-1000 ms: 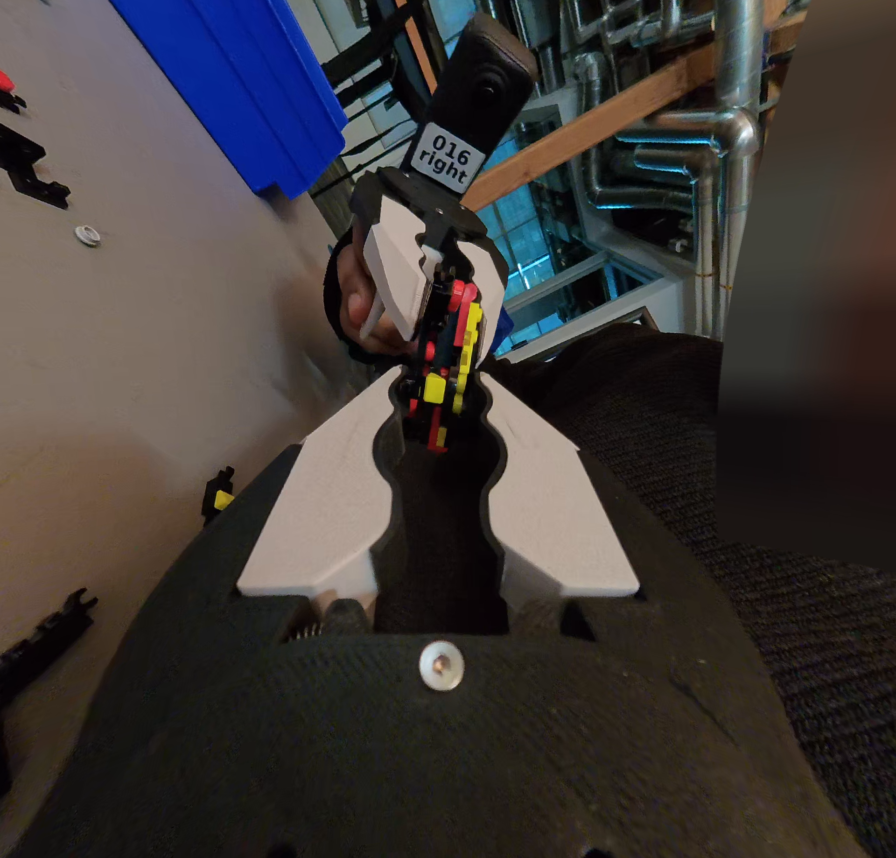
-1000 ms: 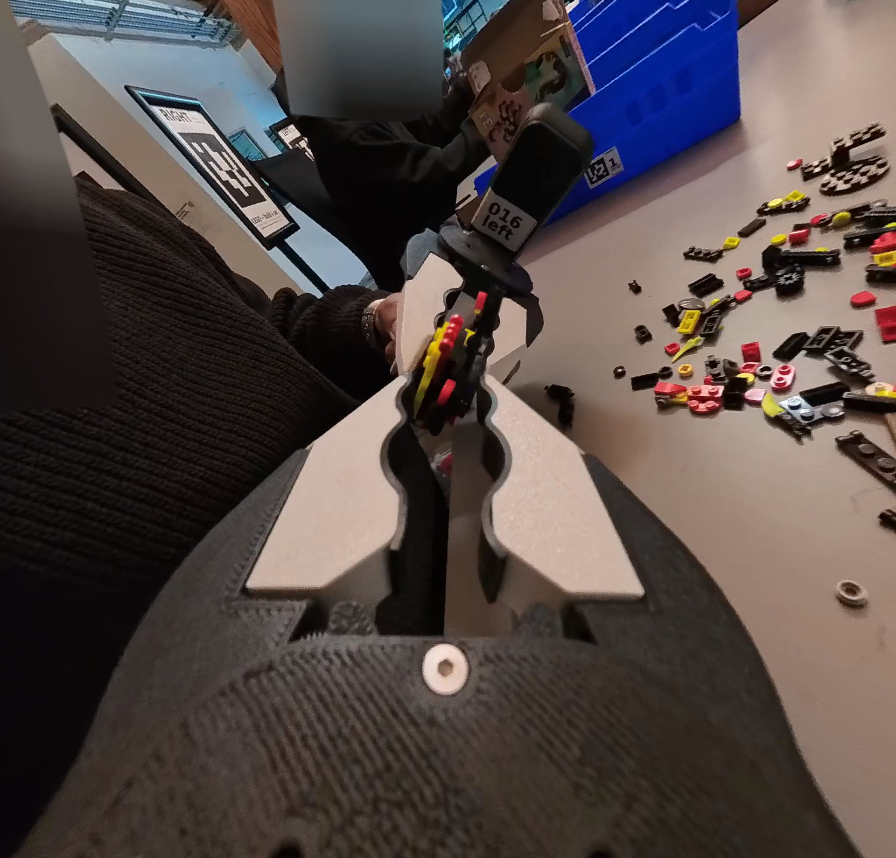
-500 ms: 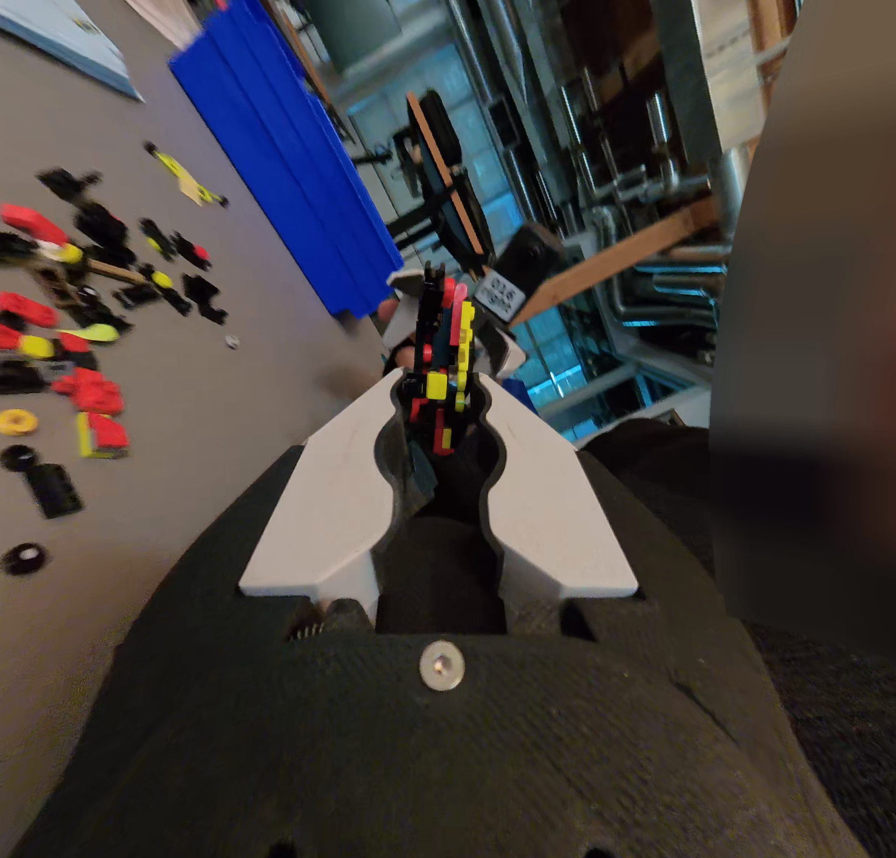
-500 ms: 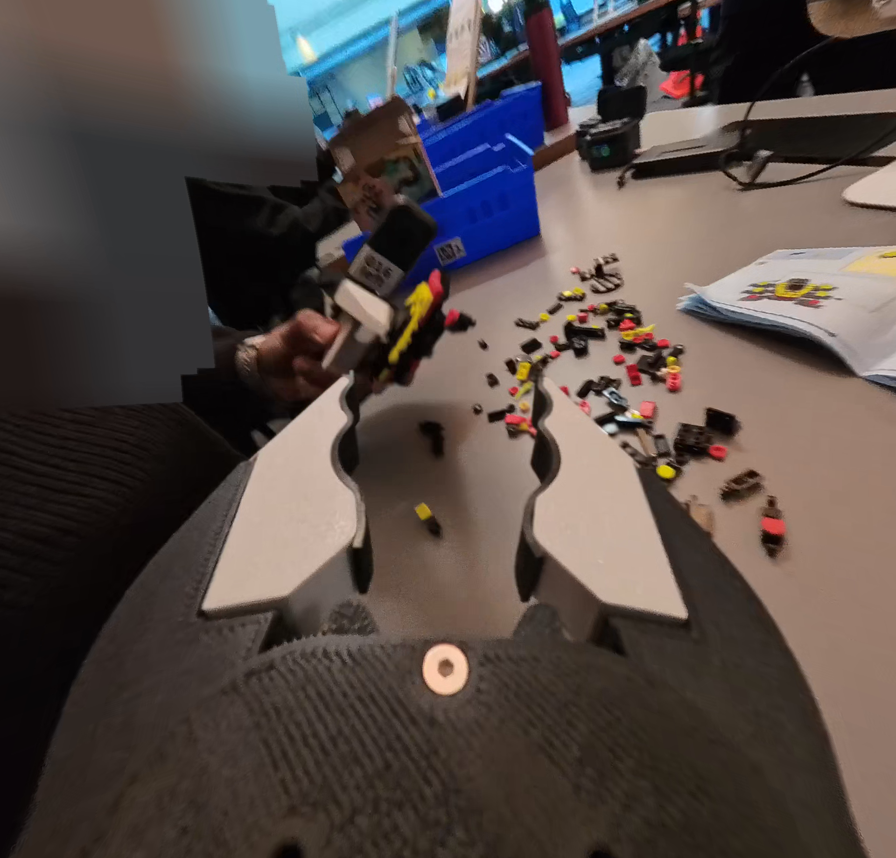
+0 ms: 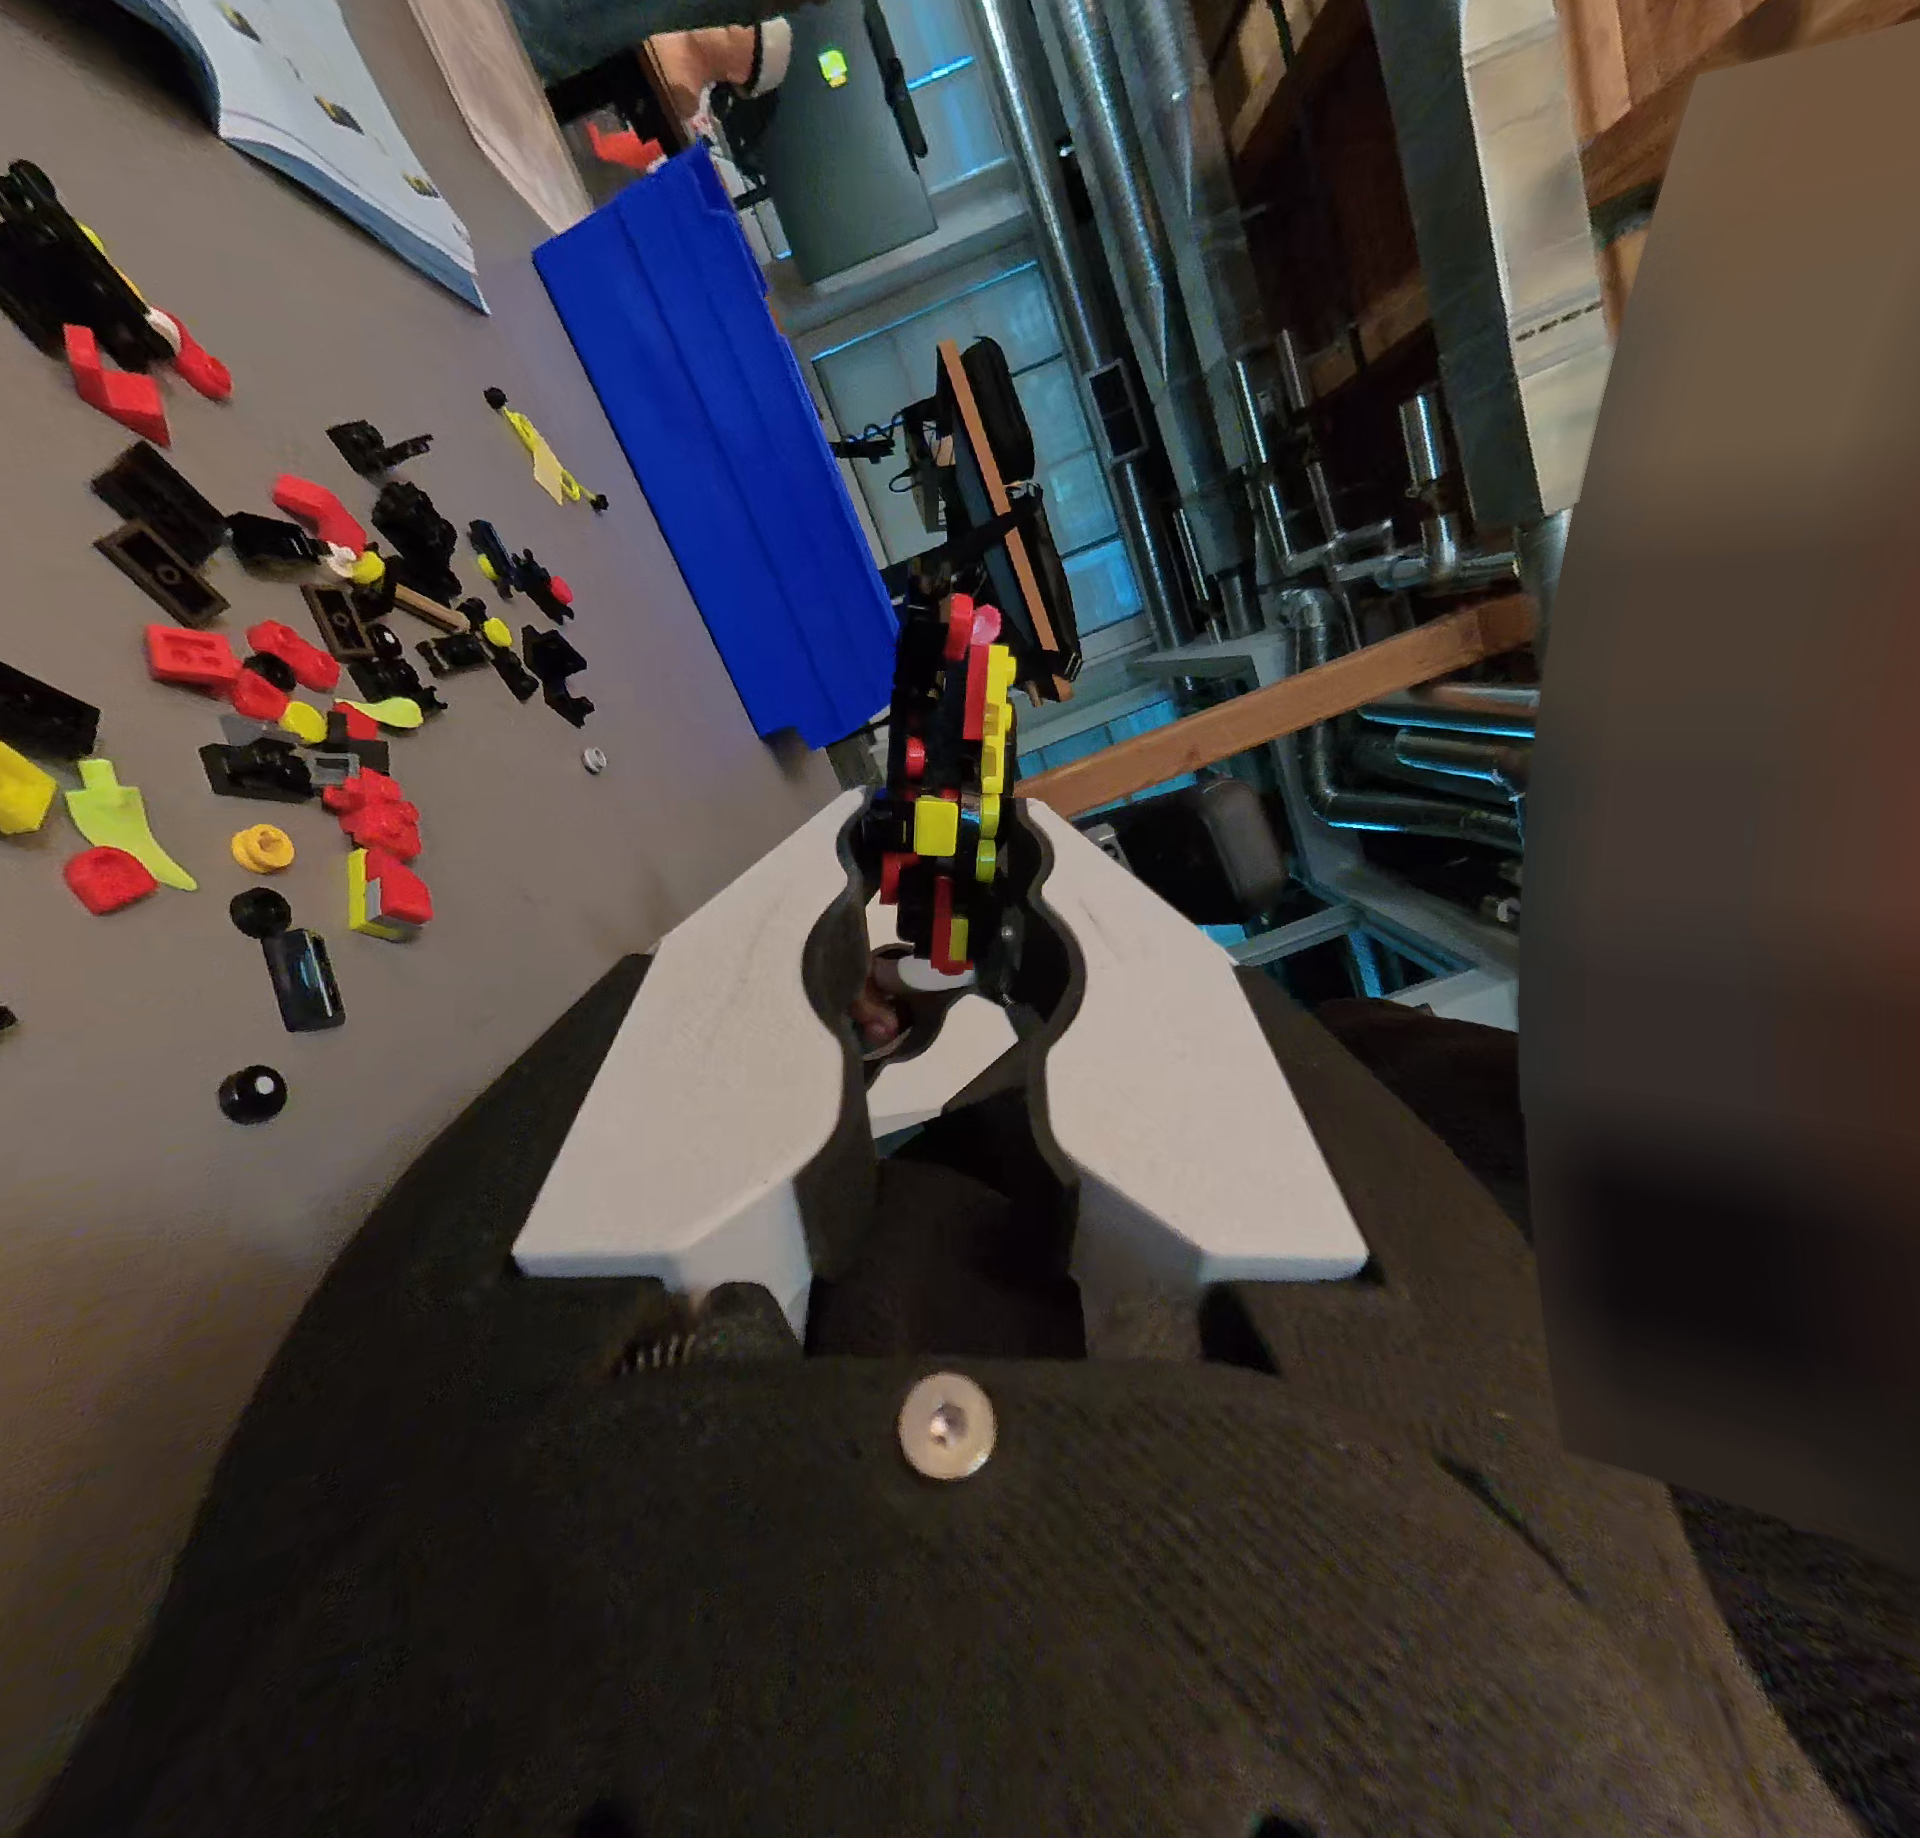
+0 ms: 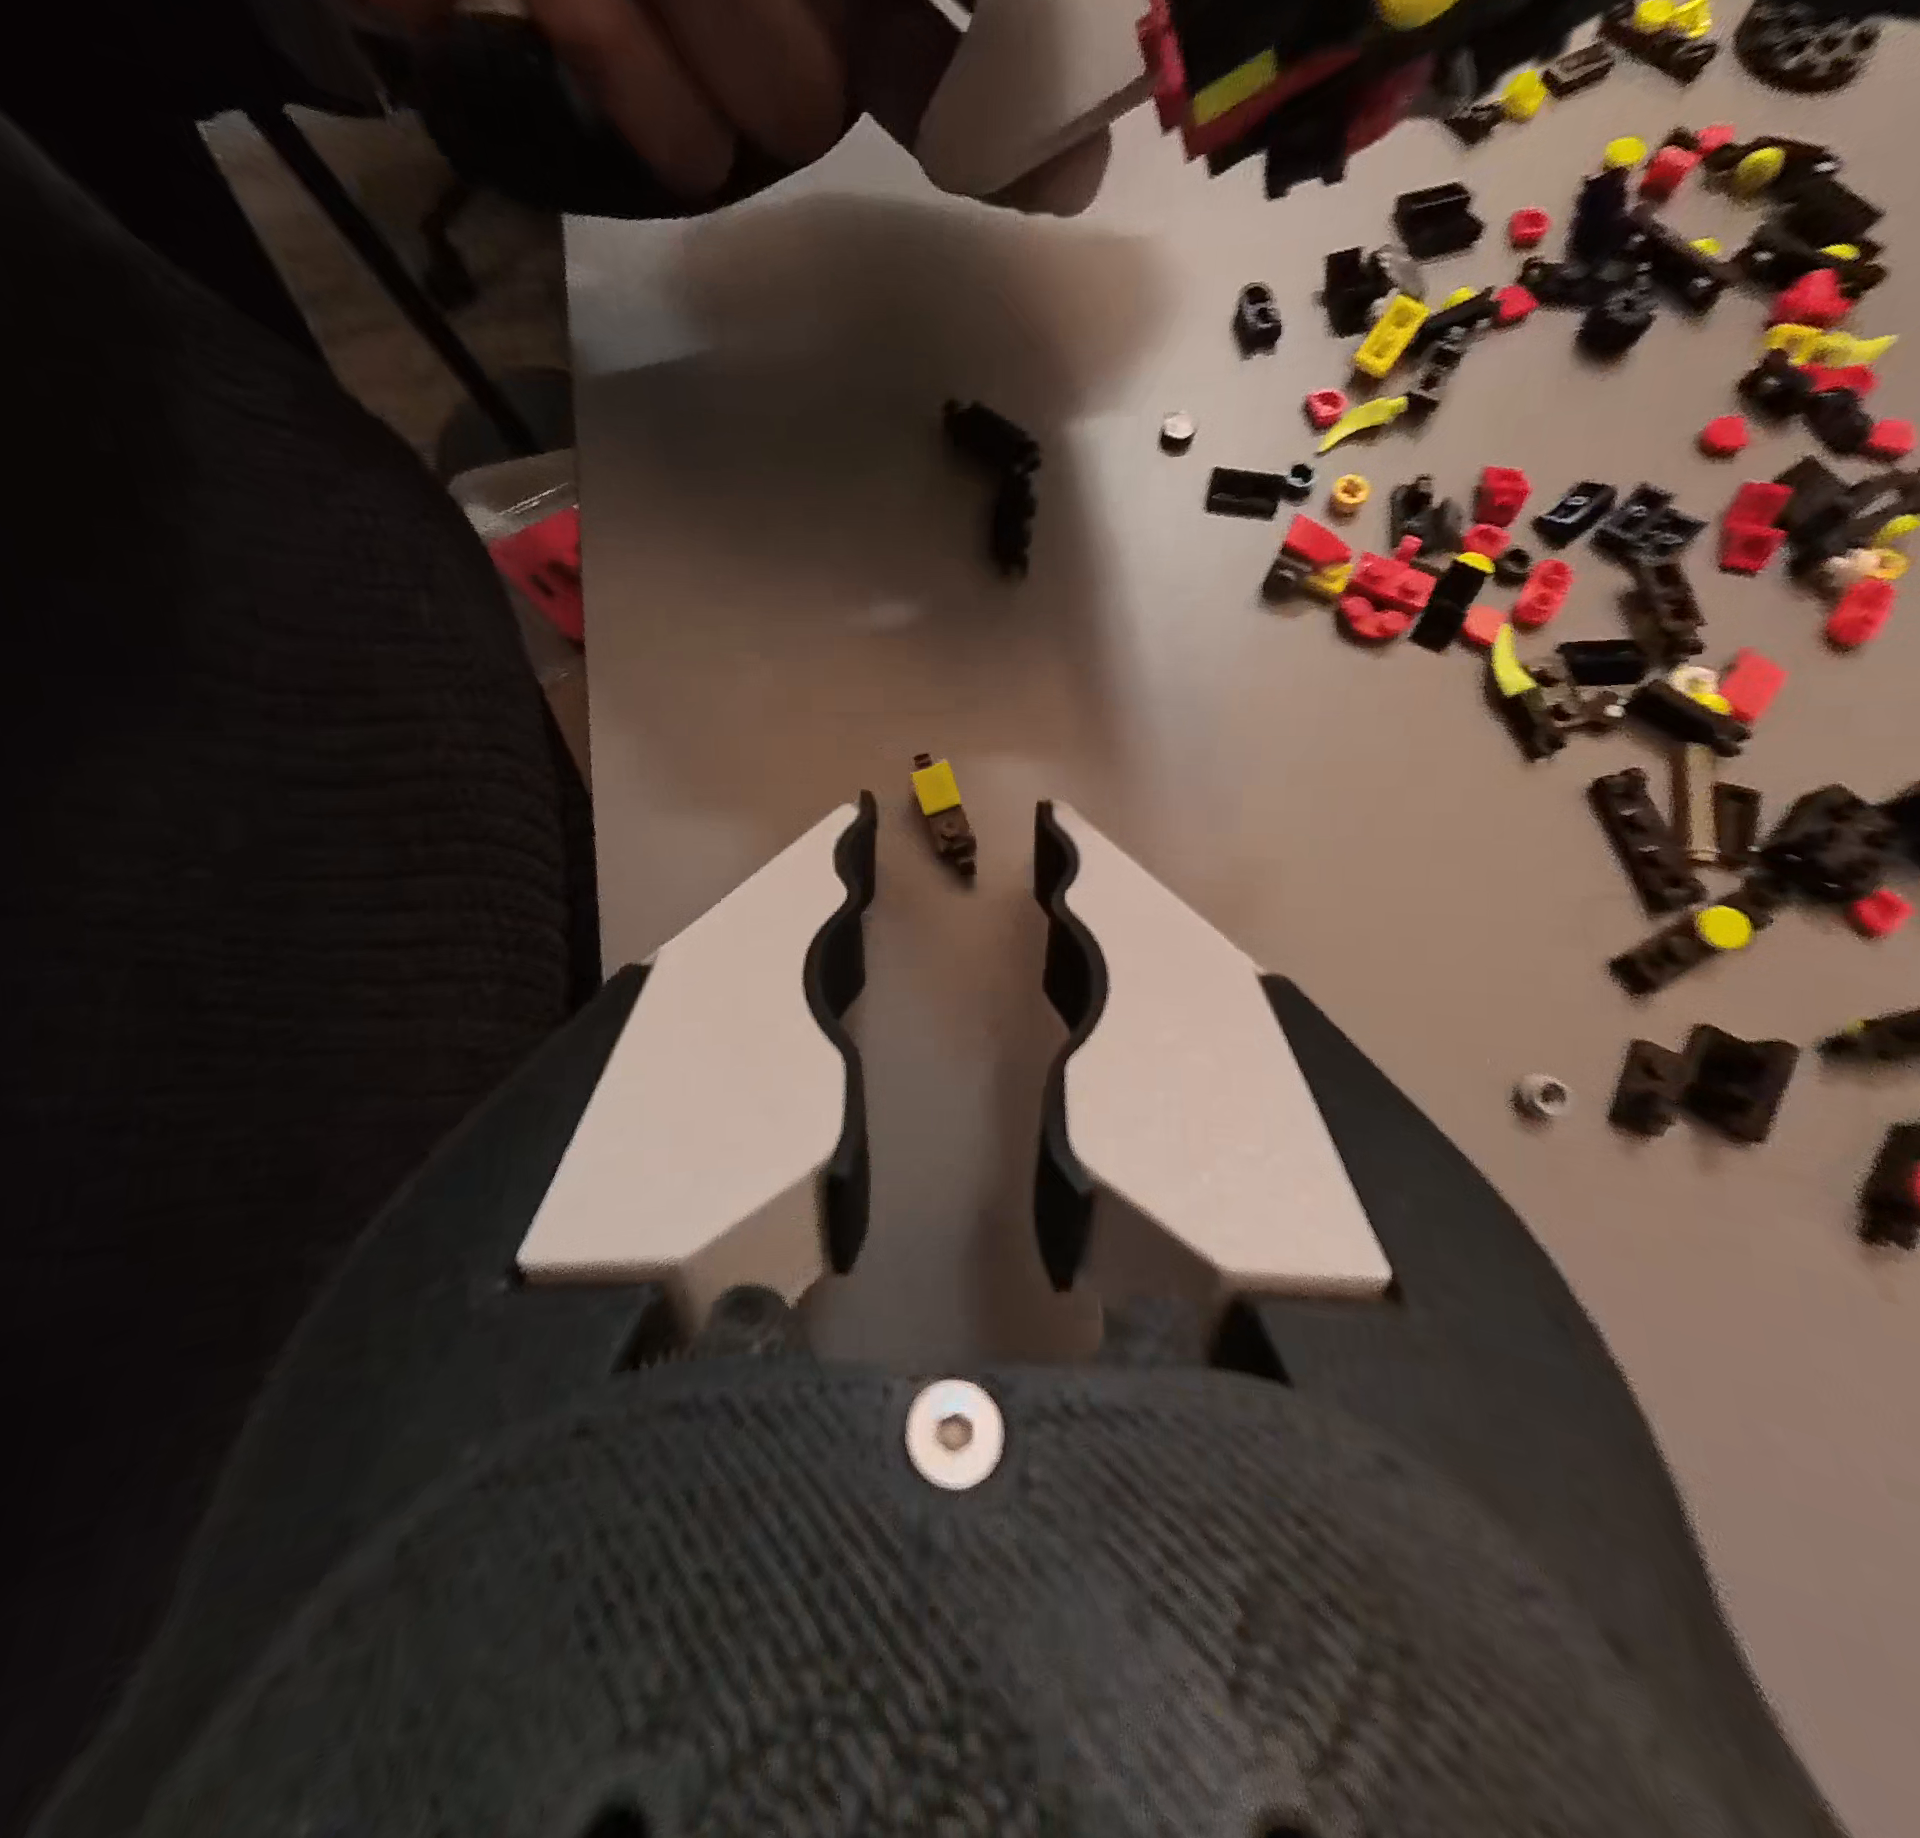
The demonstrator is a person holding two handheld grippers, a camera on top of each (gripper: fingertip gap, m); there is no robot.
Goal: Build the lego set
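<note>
My left gripper [image 5: 940, 812] is shut on the partly built lego model [image 5: 951, 739], a flat black, red and yellow stack that stands up between its tips, held above the table. The model [image 6: 1299, 53] also shows blurred at the top of the right wrist view, with a person's hand [image 6: 665, 32] beside it. My right gripper [image 6: 953, 817] is open and empty, low over the grey table [image 6: 1195, 957]. A small yellow-and-black piece [image 6: 935, 791] lies on the table right between its fingertips, touching neither. A bent black piece [image 6: 1003, 484] lies farther ahead.
Many loose black, red and yellow pieces [image 6: 1662, 562] are scattered to the right of my right gripper; they also show in the left wrist view [image 5: 312, 666]. The table edge [image 6: 577, 645] is close on the left. A blue bin [image 5: 717, 458] and an instruction booklet [image 5: 301, 105] lie beyond. One gripper's finger ends stand about 12 centimetres off the other's.
My right gripper let go of the model, opened wide, and swung down to the table over the small yellow-and-black piece, jaws now narrower. My left gripper kept the model and turned toward the table.
</note>
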